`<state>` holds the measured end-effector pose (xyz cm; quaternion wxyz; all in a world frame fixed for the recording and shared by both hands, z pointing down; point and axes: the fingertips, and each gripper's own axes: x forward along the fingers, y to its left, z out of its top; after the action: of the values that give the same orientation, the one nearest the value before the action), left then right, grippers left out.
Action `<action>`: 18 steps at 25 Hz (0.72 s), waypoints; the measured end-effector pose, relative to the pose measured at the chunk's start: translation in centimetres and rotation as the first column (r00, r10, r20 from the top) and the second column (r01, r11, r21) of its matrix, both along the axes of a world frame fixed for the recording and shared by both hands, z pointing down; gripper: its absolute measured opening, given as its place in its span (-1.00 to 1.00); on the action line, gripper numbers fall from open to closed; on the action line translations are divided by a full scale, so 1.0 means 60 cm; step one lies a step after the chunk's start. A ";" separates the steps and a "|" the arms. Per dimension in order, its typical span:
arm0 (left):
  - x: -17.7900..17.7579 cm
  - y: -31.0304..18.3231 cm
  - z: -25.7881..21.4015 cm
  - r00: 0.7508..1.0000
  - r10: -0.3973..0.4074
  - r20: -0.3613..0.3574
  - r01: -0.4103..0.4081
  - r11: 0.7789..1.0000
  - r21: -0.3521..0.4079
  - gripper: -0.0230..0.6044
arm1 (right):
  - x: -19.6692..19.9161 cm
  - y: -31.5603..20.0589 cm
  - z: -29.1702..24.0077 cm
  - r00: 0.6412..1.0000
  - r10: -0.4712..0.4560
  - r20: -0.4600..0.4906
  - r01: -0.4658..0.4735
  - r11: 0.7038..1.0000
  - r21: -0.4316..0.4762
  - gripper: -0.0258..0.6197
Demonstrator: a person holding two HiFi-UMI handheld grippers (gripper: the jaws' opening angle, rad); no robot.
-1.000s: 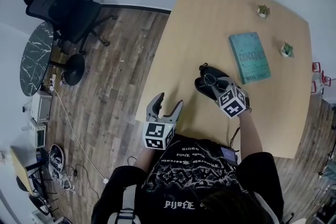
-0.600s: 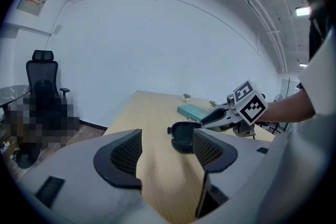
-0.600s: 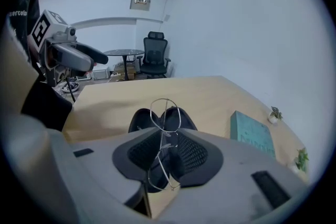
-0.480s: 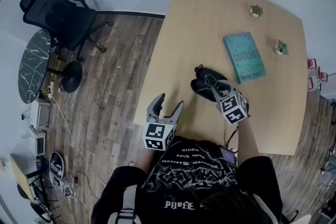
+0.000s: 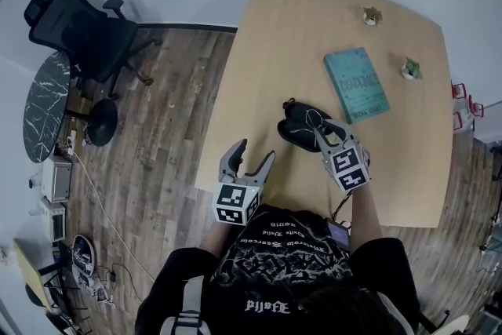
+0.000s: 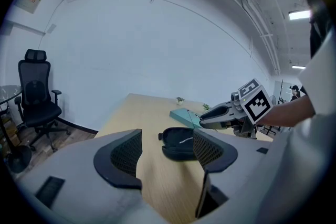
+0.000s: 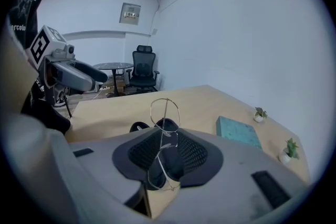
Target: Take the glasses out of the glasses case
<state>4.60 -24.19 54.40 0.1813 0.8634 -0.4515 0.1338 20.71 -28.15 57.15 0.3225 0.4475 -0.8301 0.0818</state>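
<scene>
The black glasses case [image 5: 296, 127] lies open on the wooden table [image 5: 274, 35]; it also shows in the left gripper view [image 6: 177, 144]. My right gripper [image 5: 319, 129] is shut on the thin wire-framed glasses [image 5: 315, 119], holding them just above the case. In the right gripper view the glasses [image 7: 164, 128] stand on edge between the pads, one lens sticking up past the jaws, the case [image 7: 138, 126] below. My left gripper [image 5: 255, 155] is open and holds nothing, at the table's near edge, left of the case.
A teal book [image 5: 355, 84] lies beyond the case, with two small potted plants [image 5: 372, 14] [image 5: 409, 68] farther back. A black office chair [image 5: 74, 23] and a round dark table [image 5: 45, 102] stand on the wooden floor at the left.
My right gripper has risen with the glasses, lifting them up off the open case. The left gripper has drifted slightly and stays open.
</scene>
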 end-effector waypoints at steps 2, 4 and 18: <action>0.003 0.000 -0.004 1.000 0.001 -0.005 -0.001 1.000 0.006 0.06 | 0.004 0.004 -0.015 0.999 0.025 0.021 -0.025 1.000 0.018 -0.59; 0.005 0.001 -0.010 1.000 0.002 -0.015 -0.002 1.000 0.013 0.06 | 0.010 0.009 -0.032 0.997 0.055 0.052 -0.058 0.997 0.046 -0.59; 0.028 0.006 -0.051 0.998 0.040 -0.050 -0.037 0.997 0.070 0.06 | 0.058 0.058 -0.156 0.947 0.197 0.255 -0.259 0.936 0.240 -0.59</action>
<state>6.25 -23.84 51.34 0.1602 0.8807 -0.4345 0.0994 24.20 -24.66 47.77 0.1498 0.5686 -0.8070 0.0554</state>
